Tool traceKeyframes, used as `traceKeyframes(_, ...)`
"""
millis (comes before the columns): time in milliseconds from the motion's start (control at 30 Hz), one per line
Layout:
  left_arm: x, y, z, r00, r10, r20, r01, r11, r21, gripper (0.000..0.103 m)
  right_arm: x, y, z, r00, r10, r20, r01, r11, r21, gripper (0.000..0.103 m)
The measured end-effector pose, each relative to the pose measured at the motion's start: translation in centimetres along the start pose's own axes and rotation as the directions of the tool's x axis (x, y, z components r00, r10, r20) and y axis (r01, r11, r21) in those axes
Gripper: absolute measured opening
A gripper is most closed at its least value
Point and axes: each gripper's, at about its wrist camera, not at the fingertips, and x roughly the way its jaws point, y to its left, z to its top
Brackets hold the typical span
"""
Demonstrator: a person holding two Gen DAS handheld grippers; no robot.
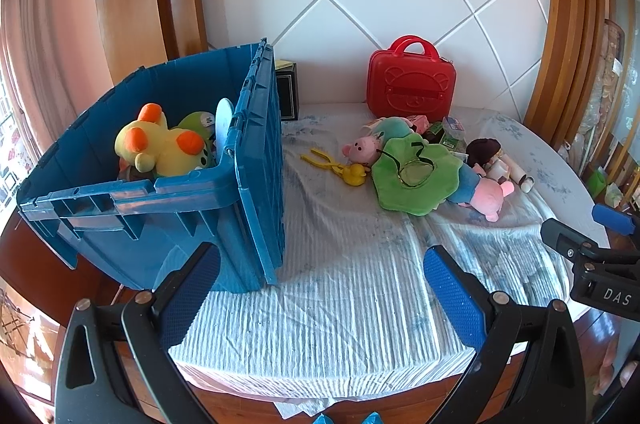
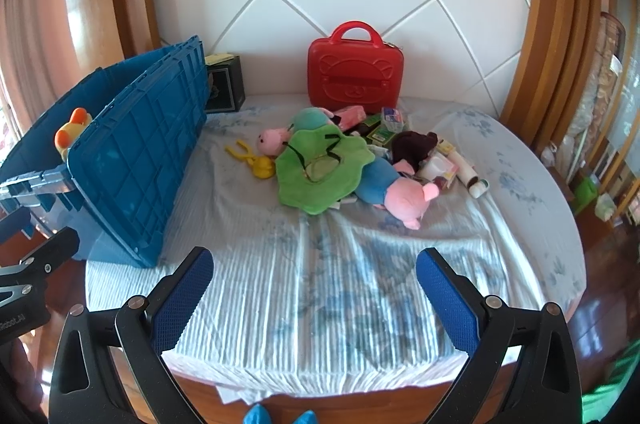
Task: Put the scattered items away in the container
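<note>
Both tools, left tool and right tool, tilt downward, seemingly empty, spread wide

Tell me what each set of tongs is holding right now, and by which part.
Nothing is held. The left tongs and right tongs both stand wide open over the cloth-covered table, with nothing between their fingers.

Left gripper: black plastic frame, triangular cut-outs in the arms.
Left fingers: blue pads, fine dotted texture.
Screws: round silver heads at the finger pivots.
Right gripper: same black frame, blue textured pads.
Marking: white letters "DAS" on the right gripper's side, seen from the left wrist.
</note>
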Motion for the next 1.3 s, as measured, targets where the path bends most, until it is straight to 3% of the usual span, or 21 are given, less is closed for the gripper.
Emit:
traceKeyframes(400,0.4,0.8,0.0,1.000,-0.010,-0.004,0.010,1.000,0.002,0.103,-0.1,0.7,0.2,1.000,-0.012,-0.006,0.012,1.000,0.002,0.103)
traceKeyframes(867,3.2,0.2,0.5,0.996,-0.091,-0.016,0.092,0.993,0.070,0.103,1.0,1.7,-0.7,0.998,-0.068,-0.016,0.069,0.997,0.043,0.103)
traceKeyframes(1100,7.1,-2.6,1.1,0.987,-0.136,-0.085,0.142,0.988,0.060,0.103,3.2,-1.6,-0.8,0.993,-0.094,-0.066,0.100,0.991,0.085,0.103)
traceKeyframes(1300,14.5,-6.4,0.9,0.967,-0.133,-0.217,0.132,0.991,-0.016,0.103,8.7,-7.3,-0.5,0.985,-0.089,-0.148,0.102,0.991,0.083,0.103)
